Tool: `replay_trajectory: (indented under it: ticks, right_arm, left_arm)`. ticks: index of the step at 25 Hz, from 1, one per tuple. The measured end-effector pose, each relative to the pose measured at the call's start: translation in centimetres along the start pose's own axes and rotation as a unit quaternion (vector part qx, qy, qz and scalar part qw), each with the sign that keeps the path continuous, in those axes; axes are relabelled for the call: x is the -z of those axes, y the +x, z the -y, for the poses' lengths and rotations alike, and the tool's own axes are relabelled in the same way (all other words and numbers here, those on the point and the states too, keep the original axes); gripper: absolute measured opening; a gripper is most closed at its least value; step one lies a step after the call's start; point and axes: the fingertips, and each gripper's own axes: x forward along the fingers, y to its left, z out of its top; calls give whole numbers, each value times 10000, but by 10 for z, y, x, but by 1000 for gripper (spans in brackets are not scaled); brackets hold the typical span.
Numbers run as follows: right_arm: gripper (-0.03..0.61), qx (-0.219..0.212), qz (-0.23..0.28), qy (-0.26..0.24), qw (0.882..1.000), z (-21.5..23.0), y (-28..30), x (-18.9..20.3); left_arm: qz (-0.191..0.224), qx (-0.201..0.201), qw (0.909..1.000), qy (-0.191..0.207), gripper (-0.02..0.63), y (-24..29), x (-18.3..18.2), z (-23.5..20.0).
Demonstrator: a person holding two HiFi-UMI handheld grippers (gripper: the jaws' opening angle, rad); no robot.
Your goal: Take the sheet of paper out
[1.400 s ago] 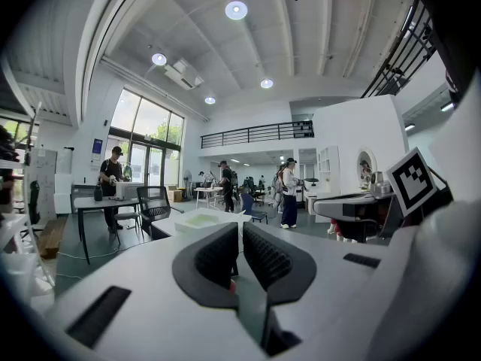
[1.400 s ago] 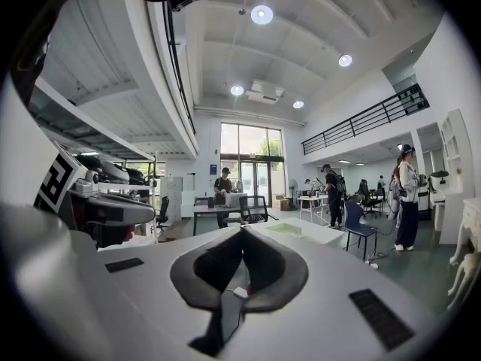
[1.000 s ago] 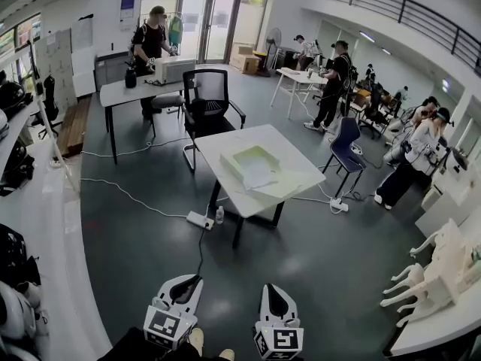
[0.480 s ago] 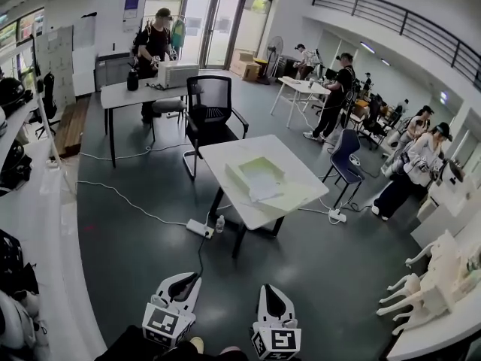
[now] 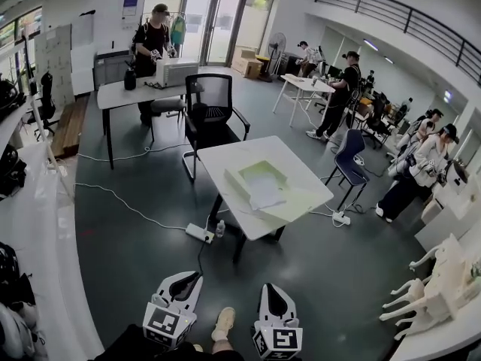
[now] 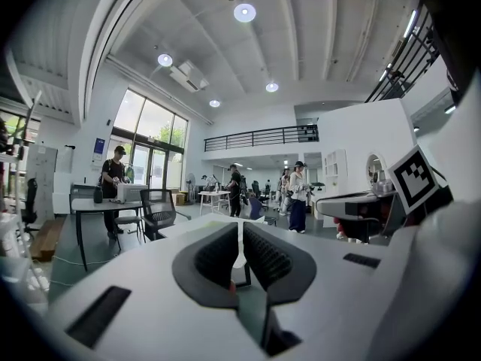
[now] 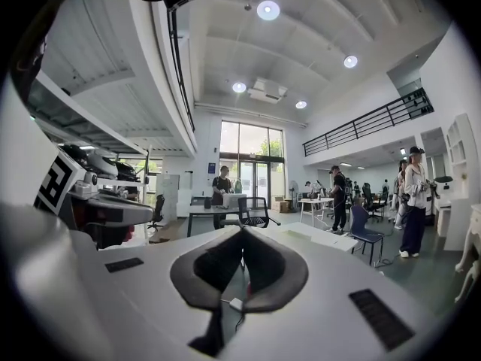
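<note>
1. Counter point(image 5: 304, 177) has drawn a little nearer, though well ahead across the floor.
2. Shallow tray point(image 5: 242, 170) on it carries the sheet of paper point(image 5: 264, 194), untouched.
3. Left gripper point(image 5: 187, 281) and right gripper point(image 5: 273, 297): fingers closed, empty.

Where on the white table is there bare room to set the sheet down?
The white table is bare at its far end, between the tray and the black chair. Tray and sheet crowd the middle.

Paper point(image 5: 264, 195) and tray point(image 5: 239, 179) on table point(image 5: 224, 153), chair point(image 5: 210, 108) behind.
</note>
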Motion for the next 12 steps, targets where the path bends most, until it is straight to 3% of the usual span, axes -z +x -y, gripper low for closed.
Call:
replay_trajectory:
  ticks: [12]
  right_arm:
    - [17, -312, -139, 51, 9994, 116, 192, -12]
  left_arm:
    - [-29, -209, 9998, -40, 38, 201, -27, -52]
